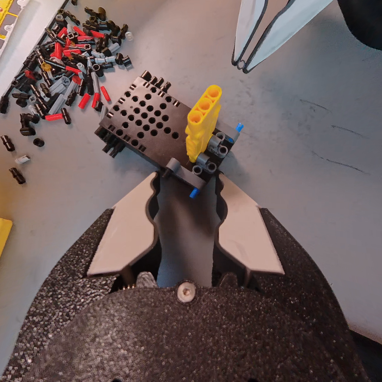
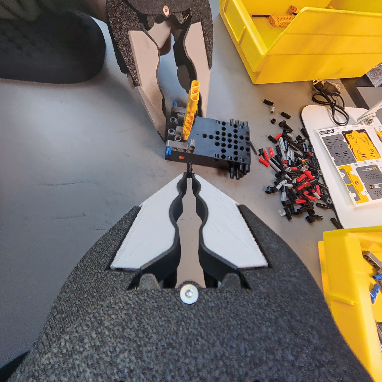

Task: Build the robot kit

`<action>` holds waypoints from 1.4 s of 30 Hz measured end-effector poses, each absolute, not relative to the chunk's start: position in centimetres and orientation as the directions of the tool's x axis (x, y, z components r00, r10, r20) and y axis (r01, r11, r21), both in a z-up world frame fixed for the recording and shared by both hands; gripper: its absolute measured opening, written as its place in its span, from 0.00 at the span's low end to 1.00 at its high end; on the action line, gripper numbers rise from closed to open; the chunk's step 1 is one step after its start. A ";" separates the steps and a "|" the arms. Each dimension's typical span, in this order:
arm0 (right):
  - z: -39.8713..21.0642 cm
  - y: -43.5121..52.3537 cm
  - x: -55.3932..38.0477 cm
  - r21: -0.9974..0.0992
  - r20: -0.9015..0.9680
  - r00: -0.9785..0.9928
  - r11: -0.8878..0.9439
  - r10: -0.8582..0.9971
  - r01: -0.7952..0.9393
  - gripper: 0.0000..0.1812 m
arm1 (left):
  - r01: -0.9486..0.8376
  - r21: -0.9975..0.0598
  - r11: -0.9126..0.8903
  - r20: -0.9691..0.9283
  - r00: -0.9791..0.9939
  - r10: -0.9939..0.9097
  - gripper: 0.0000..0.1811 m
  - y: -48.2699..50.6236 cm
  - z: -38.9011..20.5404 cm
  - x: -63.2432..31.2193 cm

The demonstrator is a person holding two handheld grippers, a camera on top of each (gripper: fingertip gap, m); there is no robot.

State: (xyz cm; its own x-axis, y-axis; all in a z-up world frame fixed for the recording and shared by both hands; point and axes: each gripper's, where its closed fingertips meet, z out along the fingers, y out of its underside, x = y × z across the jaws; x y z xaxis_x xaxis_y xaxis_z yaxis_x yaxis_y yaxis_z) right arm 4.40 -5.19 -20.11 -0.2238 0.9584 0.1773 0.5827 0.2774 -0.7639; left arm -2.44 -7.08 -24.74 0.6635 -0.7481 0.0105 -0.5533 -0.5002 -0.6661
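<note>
The left gripper (image 1: 187, 175) has its fingers (image 1: 132, 223) spread wide, set on either side of the near end of the black perforated plate (image 1: 144, 117), which lies flat on the grey desk (image 1: 289, 165). Whether the fingertips press the plate or only flank it cannot be told. In the right wrist view this gripper (image 2: 182, 124) stands behind the plate, its tips down at desk level.

One yellow beam (image 1: 203, 122) stands upright on the plate's end, showing three round holes at its top. Grey connectors (image 1: 215, 142) cluster at its foot, and two blue pins (image 1: 193, 194) stick out from the plate's corners.

The right gripper (image 2: 189, 175) has its fingers (image 2: 157, 227) nearly closed, pinching one small black pin (image 2: 189, 168) at the tips. The pin is just beside the plate's near edge, close to a reddish hole; contact cannot be judged.

To the right in the right wrist view lies a loose pile of small parts (image 2: 295, 175), black, red and grey, too many to count. Beyond it sits one sticker sheet (image 2: 351, 163) on a white board (image 2: 310, 115). Two yellow bins show, one at the top (image 2: 299, 51), one at the lower right (image 2: 347, 279). A black cable (image 2: 330, 99) lies coiled near the upper bin.
</note>
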 end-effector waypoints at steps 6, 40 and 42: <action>-19.4 -5.7 3.7 -0.807 0.197 -0.232 0.293 0.952 0.513 0.02 | -0.485 -0.771 -0.413 0.023 0.626 -0.780 0.27 -8.8 -21.9 -2.9; -12.9 -11.5 2.7 -0.876 0.438 -0.281 0.476 0.854 0.082 0.03 | 0.185 -0.855 -0.485 0.519 0.281 -0.807 0.02 -11.5 -12.1 3.4; -12.8 -11.5 2.7 -0.869 0.458 -0.265 0.490 0.849 0.069 0.03 | 0.221 -0.827 -0.517 0.560 0.245 -0.791 0.02 -11.4 -11.9 3.4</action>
